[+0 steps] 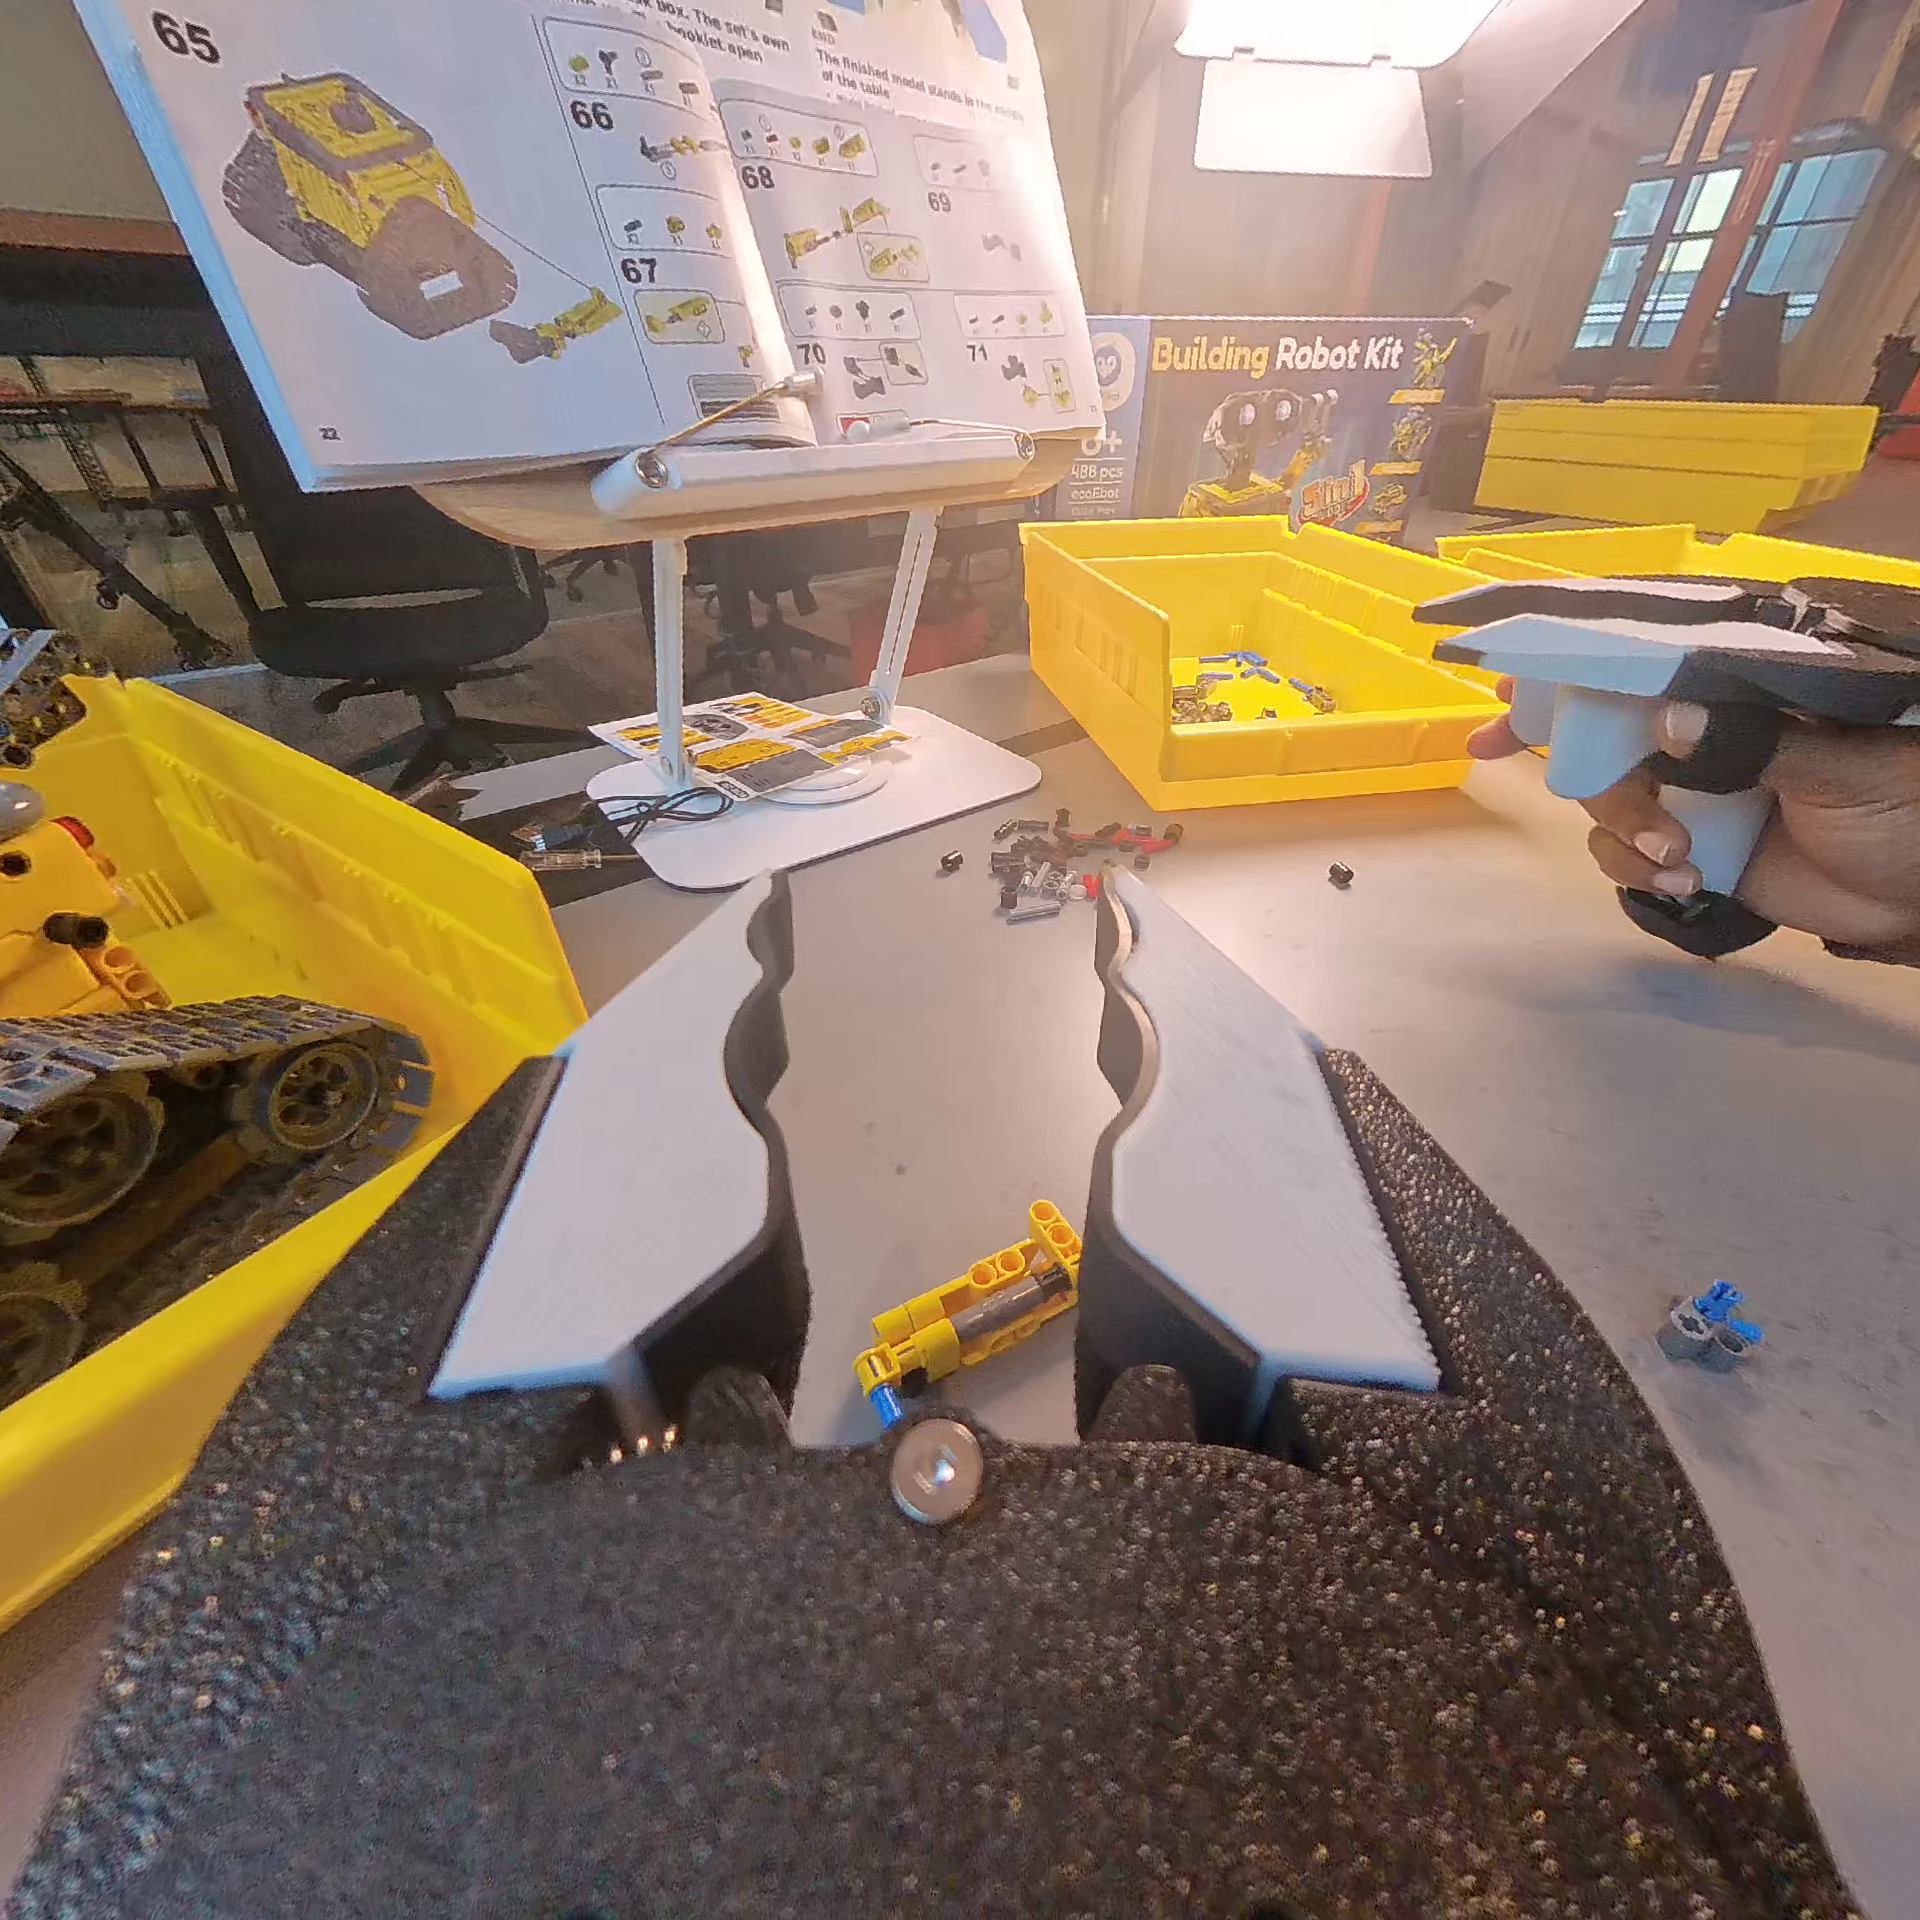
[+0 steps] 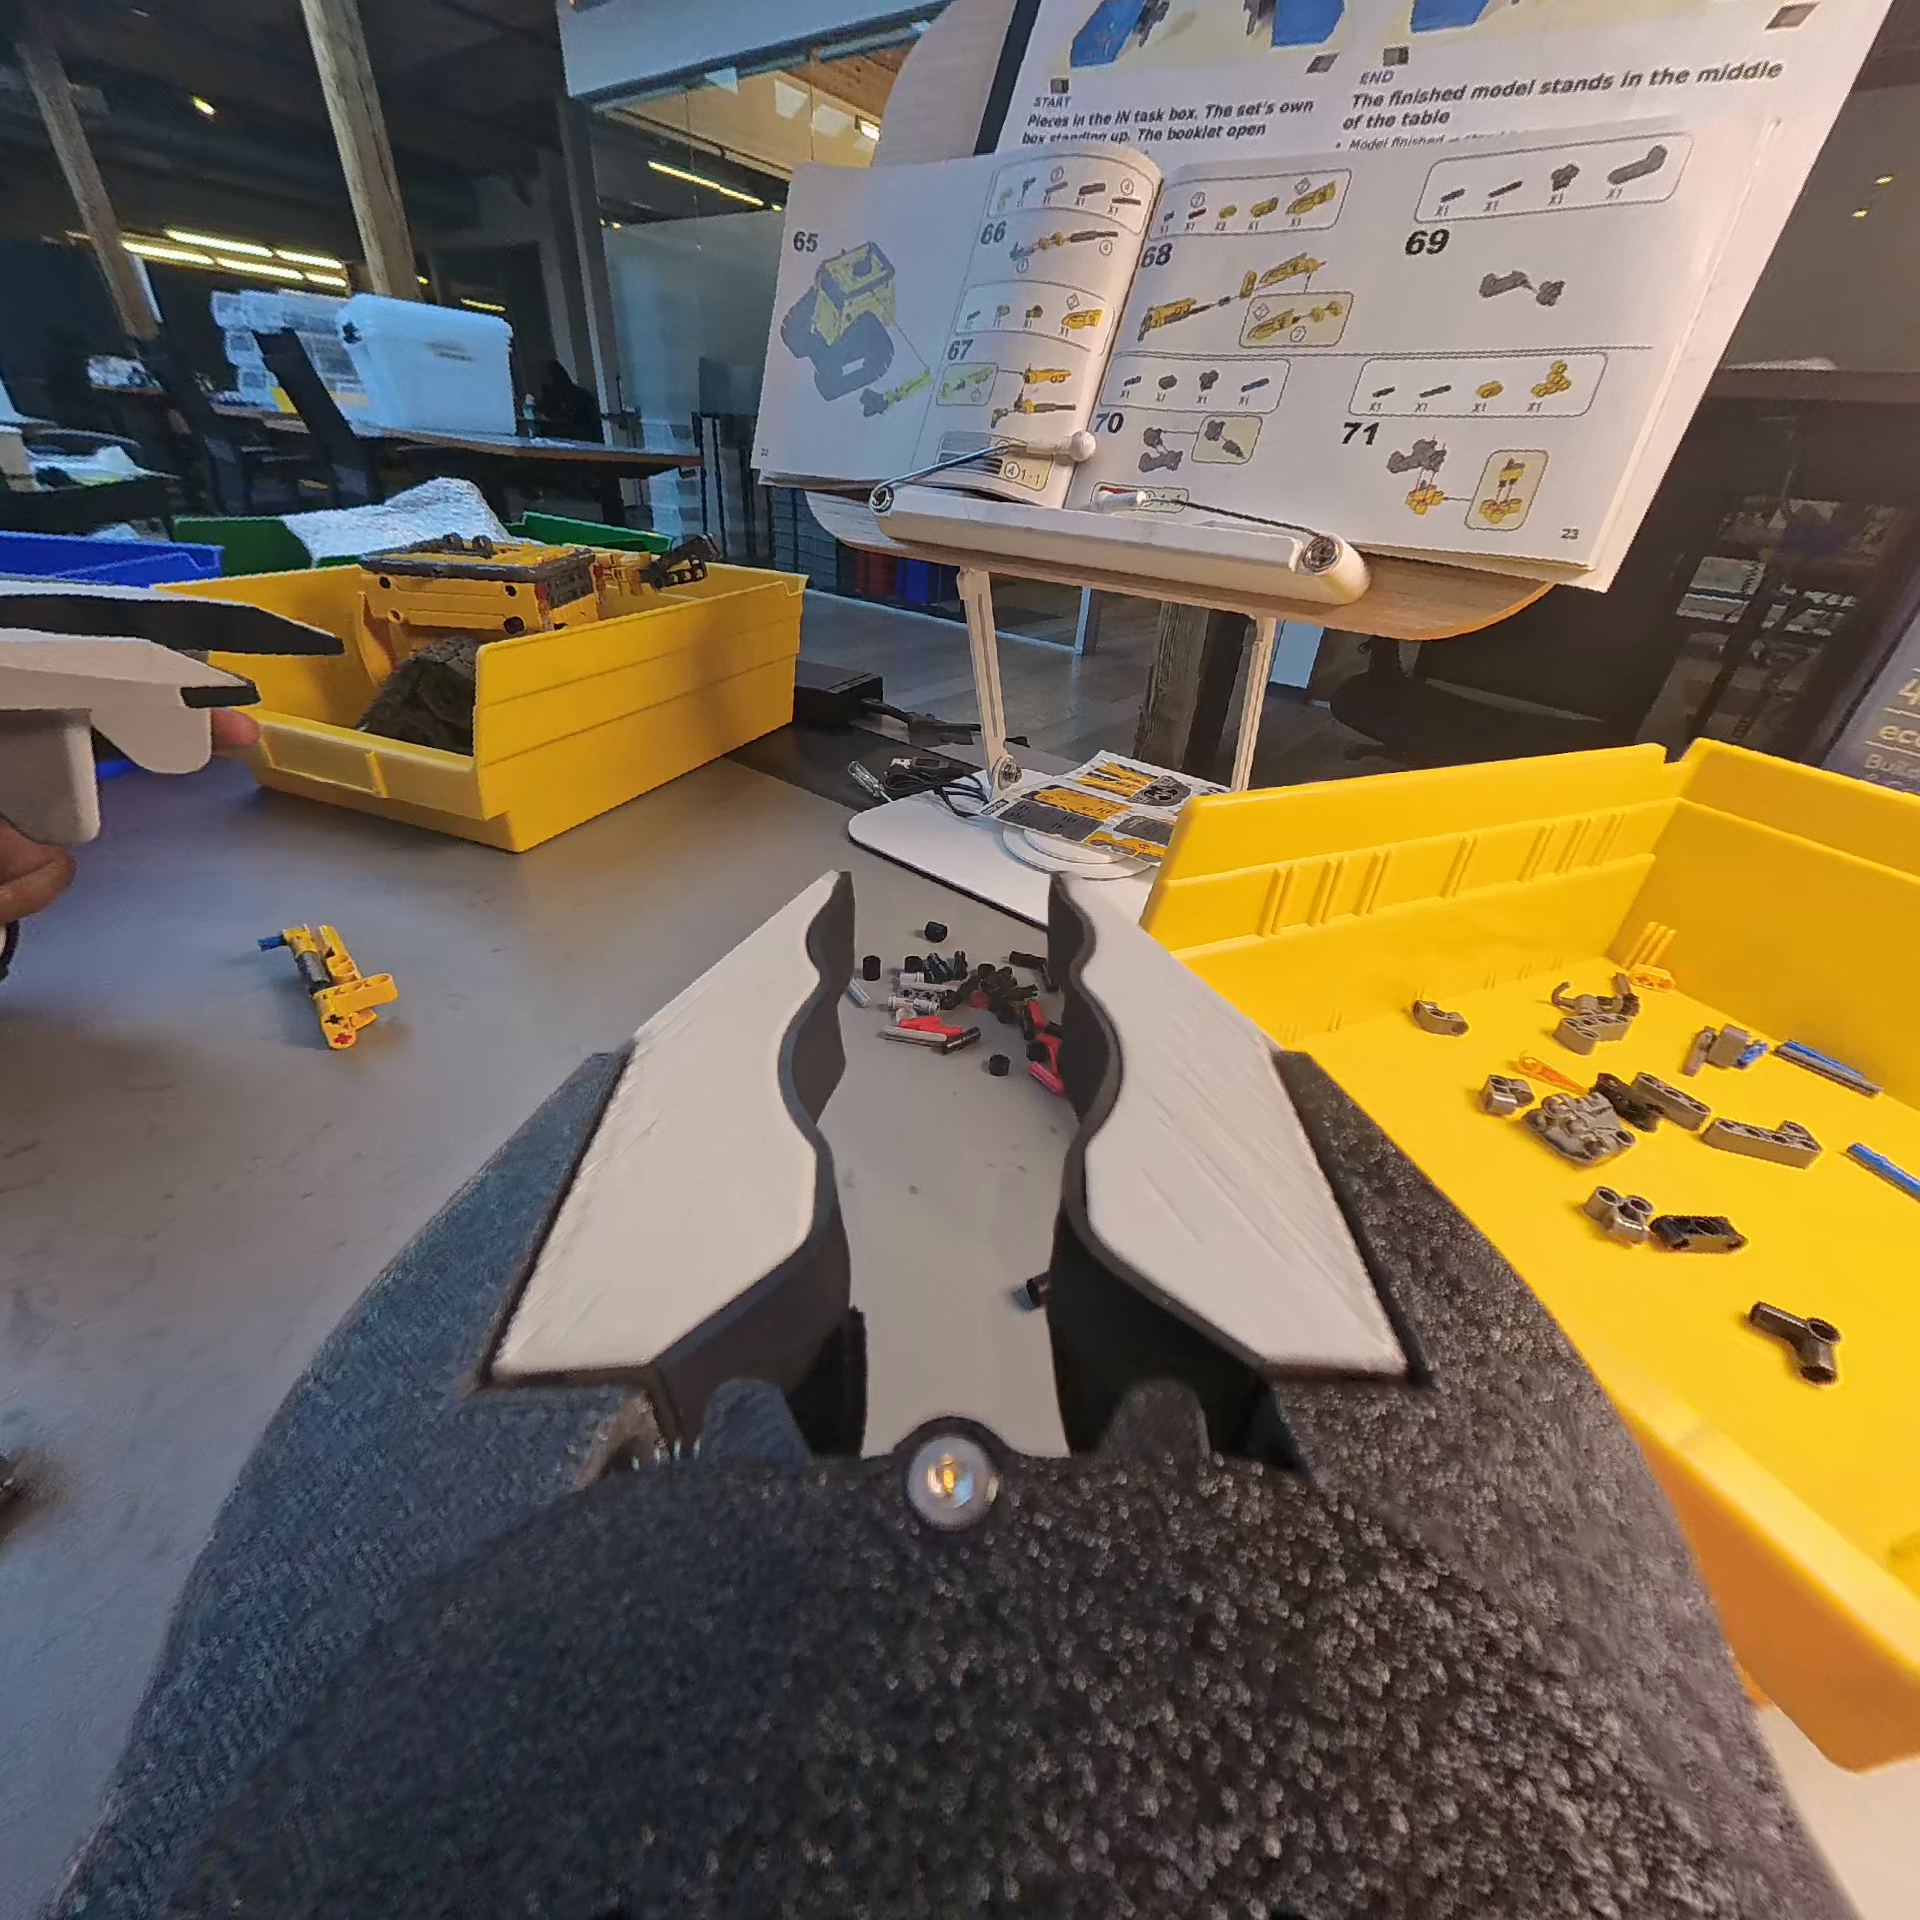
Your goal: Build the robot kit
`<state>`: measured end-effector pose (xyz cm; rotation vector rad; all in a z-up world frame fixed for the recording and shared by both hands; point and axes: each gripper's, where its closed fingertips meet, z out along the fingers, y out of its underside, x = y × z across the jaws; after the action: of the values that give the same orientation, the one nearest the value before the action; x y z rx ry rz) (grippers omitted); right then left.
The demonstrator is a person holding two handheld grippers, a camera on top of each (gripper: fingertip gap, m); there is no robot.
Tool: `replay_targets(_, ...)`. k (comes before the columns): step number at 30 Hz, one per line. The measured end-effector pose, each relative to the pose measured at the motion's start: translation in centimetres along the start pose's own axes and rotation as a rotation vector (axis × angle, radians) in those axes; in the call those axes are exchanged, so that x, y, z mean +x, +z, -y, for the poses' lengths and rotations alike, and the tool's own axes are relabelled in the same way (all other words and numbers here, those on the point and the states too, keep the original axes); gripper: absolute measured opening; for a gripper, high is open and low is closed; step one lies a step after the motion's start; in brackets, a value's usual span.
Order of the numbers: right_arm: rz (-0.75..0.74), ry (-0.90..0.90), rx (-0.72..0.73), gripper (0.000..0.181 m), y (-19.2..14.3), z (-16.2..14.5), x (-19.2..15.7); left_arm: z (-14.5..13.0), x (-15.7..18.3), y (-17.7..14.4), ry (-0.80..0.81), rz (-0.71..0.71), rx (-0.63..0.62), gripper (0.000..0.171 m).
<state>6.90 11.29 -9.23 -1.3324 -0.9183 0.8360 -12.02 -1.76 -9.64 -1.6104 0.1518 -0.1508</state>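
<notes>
My left gripper is open and empty above the grey table. A small yellow brick assembly with a blue pin lies on the table under the base of its fingers; it also shows in the right wrist view. My right gripper is open and empty, its tips just short of a pile of small black, grey and red pins, also seen in the left wrist view. The right gripper shows held in a hand at the right of the left wrist view.
A yellow bin of grey, black and blue parts lies to the right. Another yellow bin at the left holds a yellow tracked model. A white stand holds an open instruction booklet. A small grey-blue piece lies loose.
</notes>
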Motion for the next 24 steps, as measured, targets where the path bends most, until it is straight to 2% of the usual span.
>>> replay_targets(3, -0.001, 0.007, 0.016, 0.03, 0.8, 0.9, 0.2, -0.1, 0.1, 0.1, -0.002, -0.003, -0.003, 0.057)
replay_targets(9, -0.018, -0.043, 0.09, 0.019, 4.3, 5.2, 1.4, -0.1, 0.3, 0.1, 0.006, -0.009, -0.006, 0.057)
replay_targets(15, -0.049, -0.036, 0.09, 0.007, 10.8, 7.4, 4.0, -0.2, 0.5, 0.1, 0.027, -0.005, -0.012, 0.057)
replay_targets(20, -0.081, -0.079, 0.007, 0.012, 16.5, 7.4, 6.1, -0.4, 0.4, 0.2, 0.034, -0.006, -0.02, 0.057)
replay_targets(24, -0.081, -0.126, -0.044, 0.014, 19.9, 8.2, 6.7, -0.5, 0.2, 0.3, 0.016, -0.01, -0.023, 0.057)
